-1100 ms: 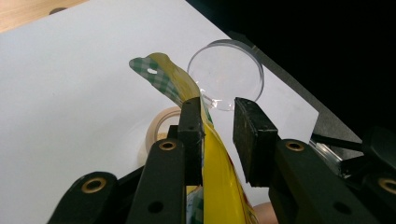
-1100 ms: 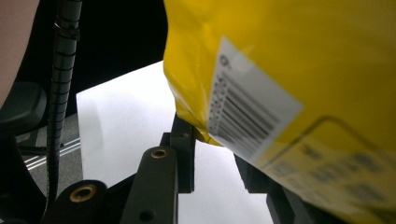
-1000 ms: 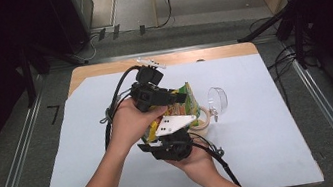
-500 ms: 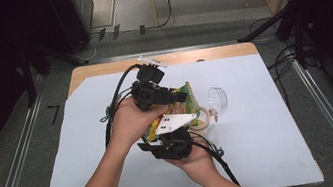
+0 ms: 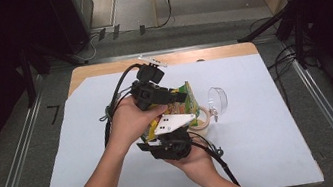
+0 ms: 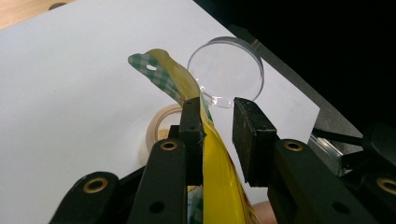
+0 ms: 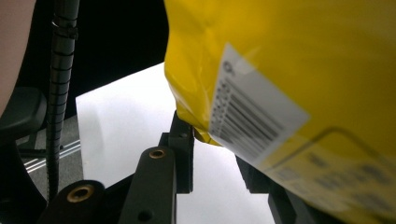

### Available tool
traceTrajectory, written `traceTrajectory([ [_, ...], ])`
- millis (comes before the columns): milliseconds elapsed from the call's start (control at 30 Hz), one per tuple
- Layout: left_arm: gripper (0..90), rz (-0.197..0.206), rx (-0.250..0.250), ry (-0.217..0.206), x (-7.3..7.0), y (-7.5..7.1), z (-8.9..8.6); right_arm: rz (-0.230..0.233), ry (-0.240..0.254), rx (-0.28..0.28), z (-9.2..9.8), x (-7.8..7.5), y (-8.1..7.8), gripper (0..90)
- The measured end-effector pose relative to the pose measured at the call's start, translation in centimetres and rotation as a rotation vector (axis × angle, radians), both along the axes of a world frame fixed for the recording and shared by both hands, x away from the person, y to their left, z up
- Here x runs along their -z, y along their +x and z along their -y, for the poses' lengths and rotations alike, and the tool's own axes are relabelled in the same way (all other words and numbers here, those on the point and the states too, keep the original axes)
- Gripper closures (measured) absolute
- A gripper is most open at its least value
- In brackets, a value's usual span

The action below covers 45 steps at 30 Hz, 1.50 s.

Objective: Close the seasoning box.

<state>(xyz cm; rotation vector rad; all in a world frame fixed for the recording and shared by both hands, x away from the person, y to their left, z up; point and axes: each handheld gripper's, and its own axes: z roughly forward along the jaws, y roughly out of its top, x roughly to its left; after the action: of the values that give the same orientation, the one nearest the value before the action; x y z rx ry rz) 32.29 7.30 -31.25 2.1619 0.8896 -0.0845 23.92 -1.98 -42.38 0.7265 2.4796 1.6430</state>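
The right tongs (image 5: 176, 131), nearest the person, have a corner of the yellow snack bag (image 5: 182, 102) between their part-open jaws; whether they pinch it I cannot tell. Just beyond, the left tongs (image 6: 217, 128) stand ajar, the bag touching one jaw. Behind the bag, on the bench (image 5: 270, 122), lie a tape roll (image 5: 202, 118) and a clear round lid (image 5: 217, 99).

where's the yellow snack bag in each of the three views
High view: the yellow snack bag sits at centre, between the two grippers, above the white sheet.
Left gripper view: it rises from bottom centre between the black jaws, against the left one, its green checked top curling up left.
Right gripper view: it covers the upper right, barcode label facing the camera.
Shared landmark: the white sheet on the table.
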Motion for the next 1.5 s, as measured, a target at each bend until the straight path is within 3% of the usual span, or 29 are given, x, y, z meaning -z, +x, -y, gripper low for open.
traceTrajectory([
  [267, 74.5, 0.01, 0.004, 0.02, 0.1, -0.3, 0.5, 0.006, 0.027, 0.006, 0.2, 0.5, -0.1, 71.5],
  [467, 74.9, 0.013, -0.001, 0.025, 0.2, -0.3, 0.6, 0.012, 0.01, 0.009, 0.3, 0.7, 0.2, 71.4],
  [633, 75.1, 0.019, 0.001, 0.032, 0.2, -0.4, 0.7, 0.008, 0.025, 0.011, 0.3, 1.0, 0.2, 71.3],
  [833, 75.1, -0.001, 0.009, 0.022, 0.1, 0.5, 0.7, -0.015, 0.031, 0.012, 0.4, 0.5, 0.4, 71.3],
  [1233, 75.4, -0.034, 0.001, 0.003, 0.4, 2.1, 0.3, -0.04, -0.009, 0.004, 0.4, 0.0, 1.7, 71.2],
  [1500, 75.4, -0.048, -0.007, -0.01, 0.7, 1.8, -0.2, -0.039, -0.036, -0.015, 0.2, 0.0, 1.5, 71.1],
])
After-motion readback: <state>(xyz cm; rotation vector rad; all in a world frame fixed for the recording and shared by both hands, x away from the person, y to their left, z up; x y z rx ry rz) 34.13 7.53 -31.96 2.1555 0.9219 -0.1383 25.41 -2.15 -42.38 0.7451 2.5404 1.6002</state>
